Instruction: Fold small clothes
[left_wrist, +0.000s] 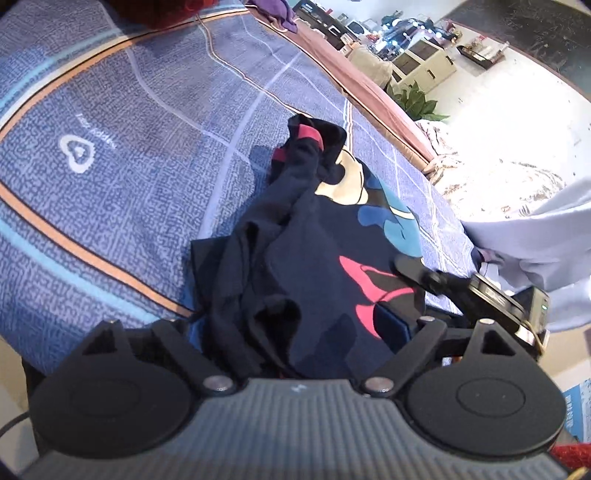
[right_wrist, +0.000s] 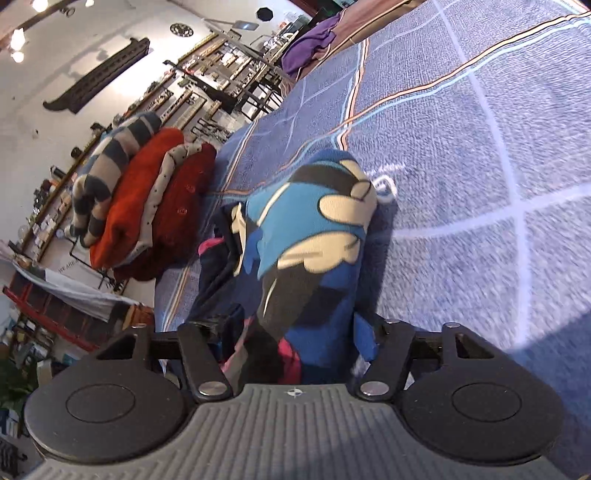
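Observation:
A small navy garment (left_wrist: 317, 243) with a cartoon print in blue, cream and red lies crumpled on the blue patterned bedspread (left_wrist: 110, 184). My left gripper (left_wrist: 295, 321) sits at its near edge, jaws wide, with bunched cloth lying loose between them. One blue pad (left_wrist: 391, 325) shows; the other finger is hidden by cloth. My right gripper (left_wrist: 436, 278) rests at the garment's right edge, below a pale sleeve (left_wrist: 535, 243). In the right wrist view the same garment (right_wrist: 310, 236) fills the gap of the right gripper (right_wrist: 295, 332), which stands open.
A stack of folded clothes (right_wrist: 147, 206), red, dotted and striped, sits on the bed to the left in the right wrist view. A purple garment (right_wrist: 314, 48) lies at the far end. The bed's edge (left_wrist: 369, 85), a plant (left_wrist: 417, 99) and furniture lie beyond.

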